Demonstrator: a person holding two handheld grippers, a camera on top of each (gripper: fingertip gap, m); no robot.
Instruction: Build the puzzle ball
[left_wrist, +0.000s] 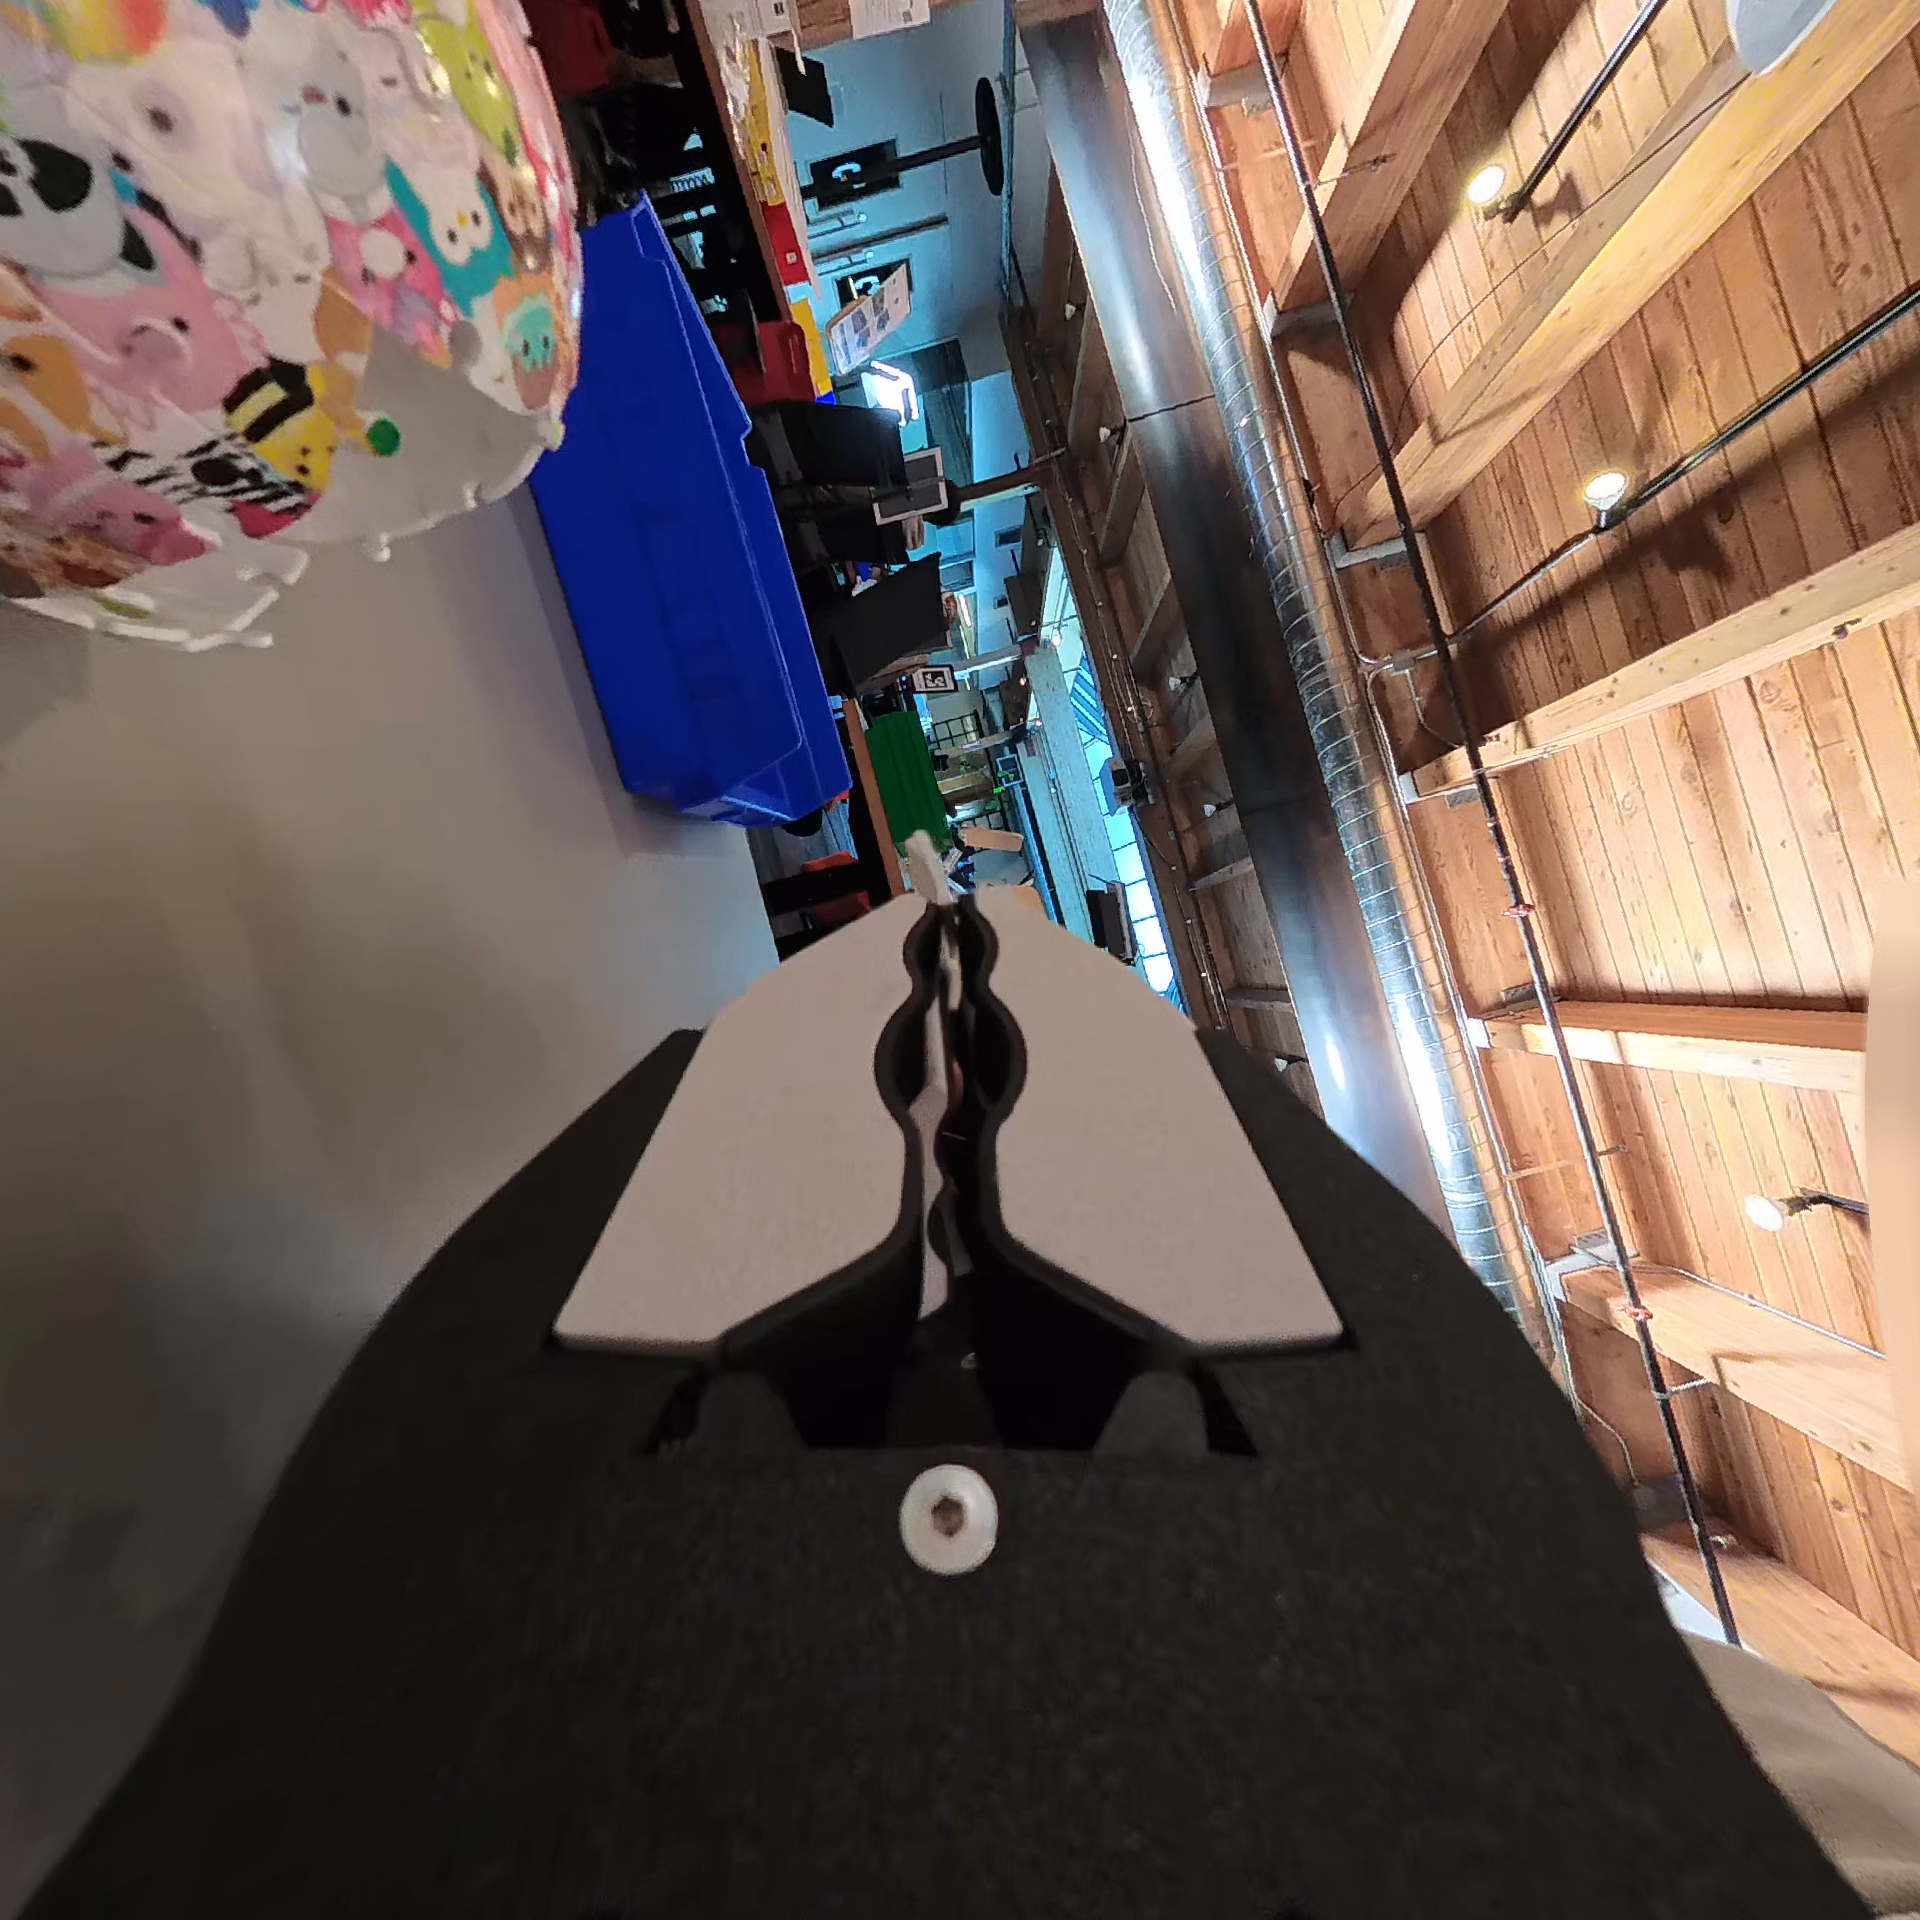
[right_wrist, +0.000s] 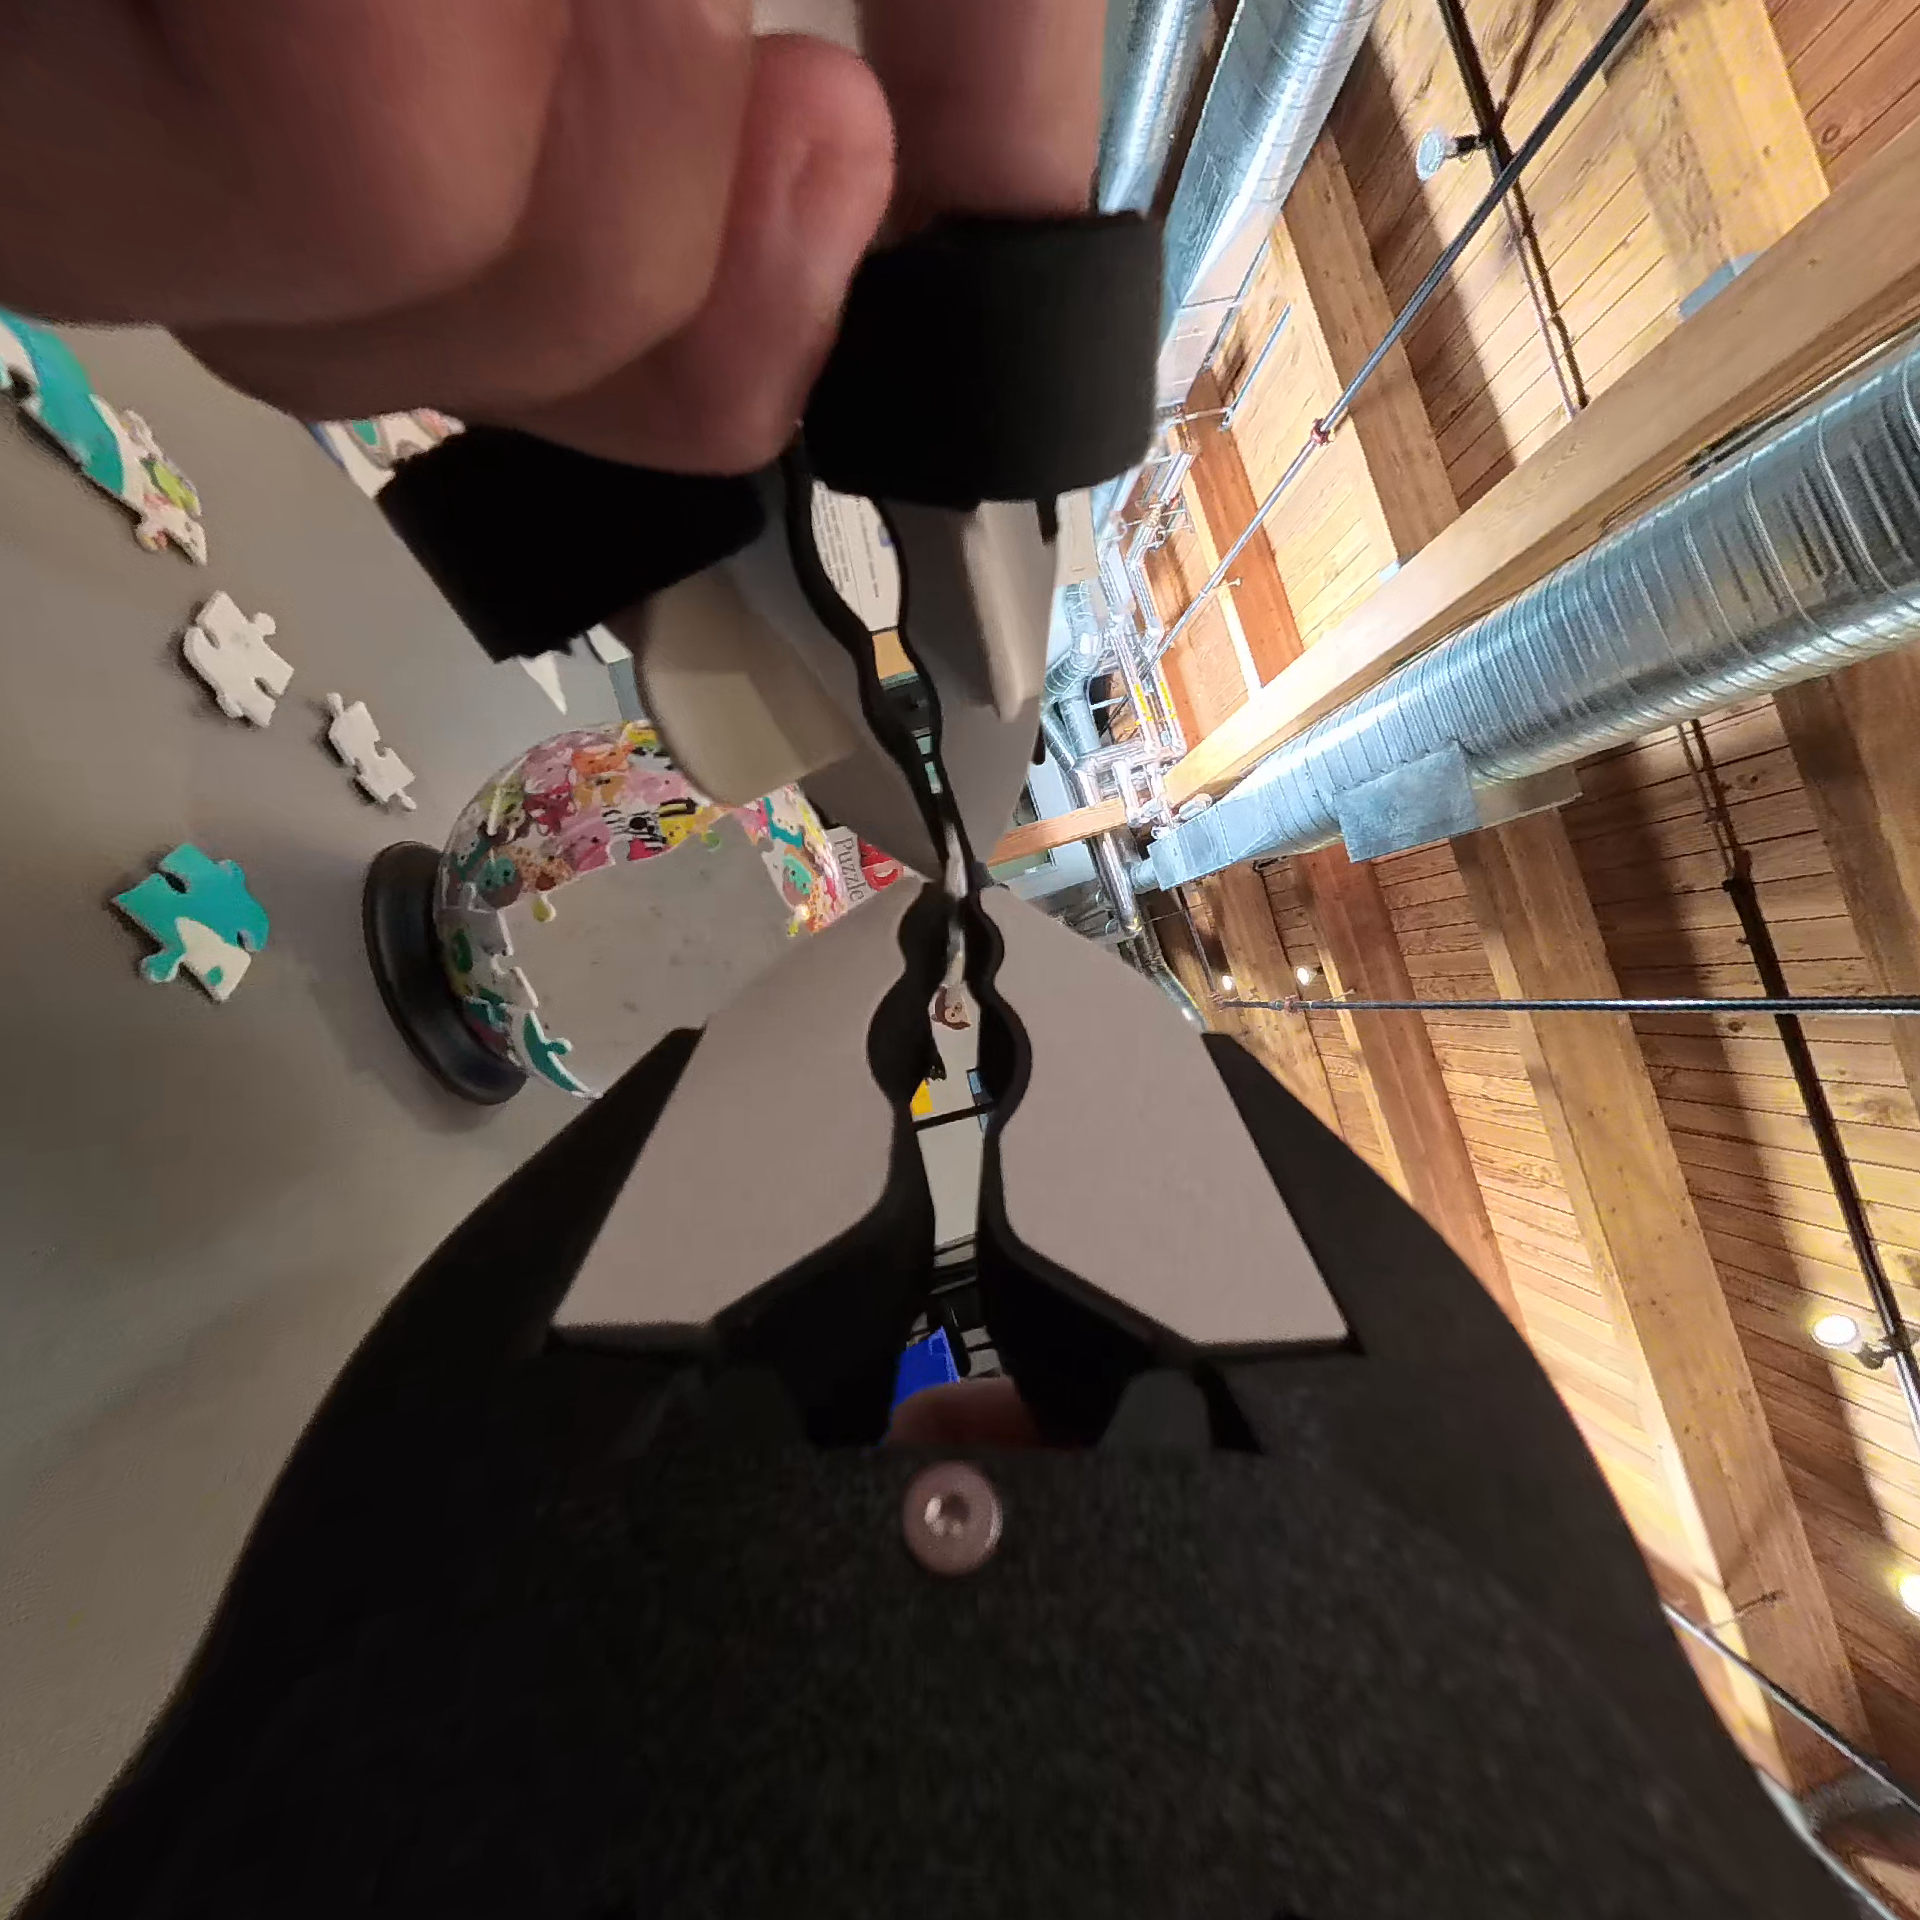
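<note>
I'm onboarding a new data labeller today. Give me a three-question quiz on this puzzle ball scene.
1. True or false: the left gripper is shut on a puzzle piece.
2. What does the half-built puzzle ball stand on?
3. The loose teal piece lies: A) on the table B) in the blue bin C) inside the ball.

Key: 1 true; 2 a black round stand; 3 A.

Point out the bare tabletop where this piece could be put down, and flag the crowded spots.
Free: the grey tabletop below the teal piece and the ball's black stand, in the right wrist view. Crowded: the white pieces above and the puzzle ball. The blue bin borders the far edge.
</note>
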